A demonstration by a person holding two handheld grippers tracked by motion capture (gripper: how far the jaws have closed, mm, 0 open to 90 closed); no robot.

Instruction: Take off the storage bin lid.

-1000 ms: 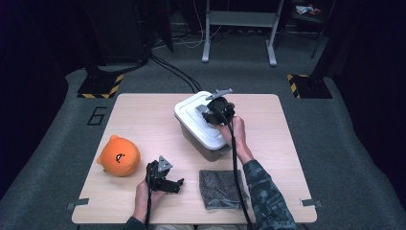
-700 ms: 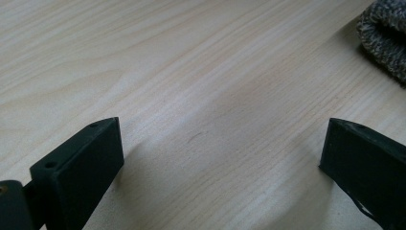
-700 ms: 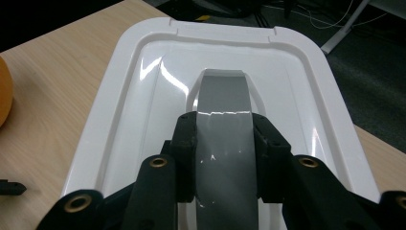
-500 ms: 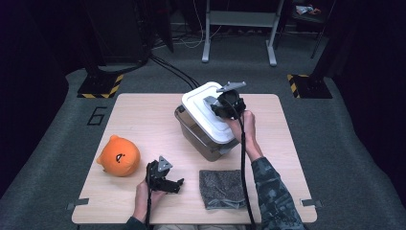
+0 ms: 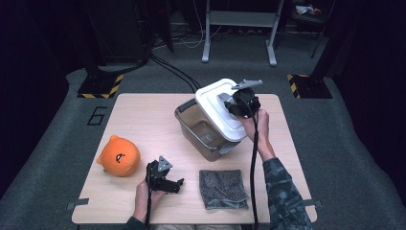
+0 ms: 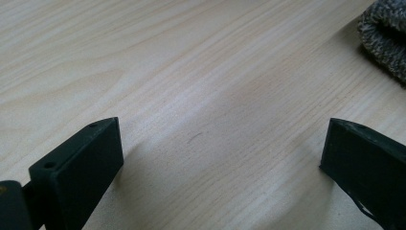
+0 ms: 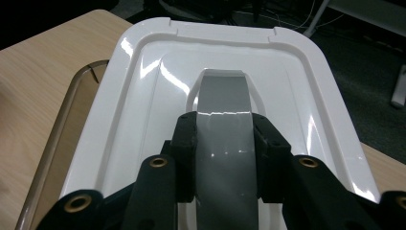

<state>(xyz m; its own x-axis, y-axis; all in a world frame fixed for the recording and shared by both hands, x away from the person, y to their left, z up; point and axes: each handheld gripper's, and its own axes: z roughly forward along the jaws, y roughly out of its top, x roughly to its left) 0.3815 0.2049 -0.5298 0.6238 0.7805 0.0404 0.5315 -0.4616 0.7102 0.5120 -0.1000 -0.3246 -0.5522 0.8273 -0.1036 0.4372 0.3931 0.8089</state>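
Observation:
A white lid (image 5: 216, 111) with a grey handle (image 7: 224, 93) is tilted up over a clear plastic bin (image 5: 198, 133) at the table's middle right. My right gripper (image 5: 238, 104) is shut on that handle. In the right gripper view its pads (image 7: 187, 136) clamp the grey handle from both sides, with the lid (image 7: 143, 91) spread out beyond and the bin's rim (image 7: 61, 125) showing at the left. My left gripper (image 5: 167, 183) lies on the table near the front edge. Its jaws stand wide apart over bare wood in the left gripper view (image 6: 222, 139).
An orange plush toy (image 5: 118, 155) sits at the table's front left. A folded grey cloth (image 5: 222, 188) lies at the front right of my left gripper, its corner (image 6: 387, 34) showing in the left gripper view. The wooden table (image 5: 143, 120) stands on dark carpet.
My right gripper has risen and moved right and away with the lid, tilting it off the bin so the bin's left side is uncovered. My left gripper has stayed still.

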